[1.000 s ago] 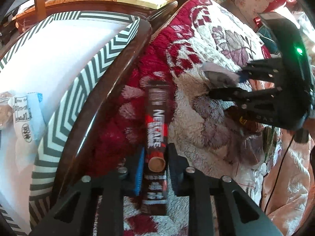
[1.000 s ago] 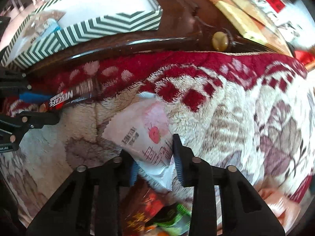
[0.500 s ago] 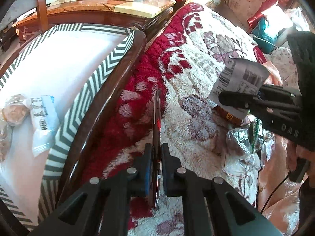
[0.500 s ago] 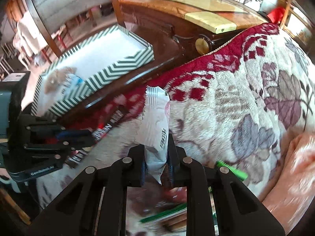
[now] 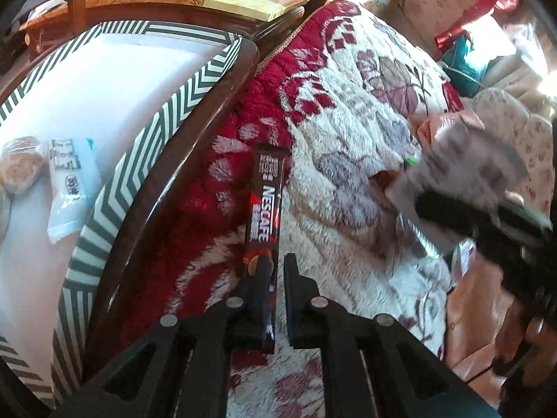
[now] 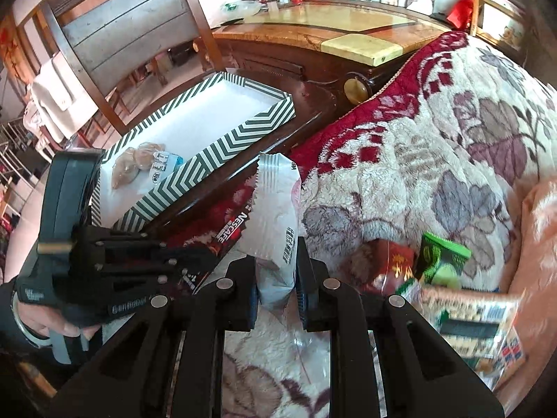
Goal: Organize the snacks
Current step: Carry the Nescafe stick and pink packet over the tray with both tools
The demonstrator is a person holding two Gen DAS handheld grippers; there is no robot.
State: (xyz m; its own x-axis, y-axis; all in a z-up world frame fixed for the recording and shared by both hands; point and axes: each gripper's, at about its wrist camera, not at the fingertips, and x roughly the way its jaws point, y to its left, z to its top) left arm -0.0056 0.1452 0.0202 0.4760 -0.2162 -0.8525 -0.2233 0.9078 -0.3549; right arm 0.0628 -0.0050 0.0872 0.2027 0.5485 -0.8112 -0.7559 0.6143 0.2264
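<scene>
holding two packets point(image 6: 146, 165) already, the striped tray point(image 6: 195, 170) awaited more: left gripper point(image 5: 275, 275) pinched a coffee stick point(image 5: 265, 202), right gripper point(image 6: 276, 268) pinched a white pouch point(image 6: 276, 209), remaining snacks point(image 6: 435, 261) lay on the blanket point(image 6: 452, 146).

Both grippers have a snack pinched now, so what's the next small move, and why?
Probably carry the right gripper with its white packet toward the striped box and let go over its bare white floor. The packet is clamped and off the blanket, and the box already holds other snacks.
</scene>
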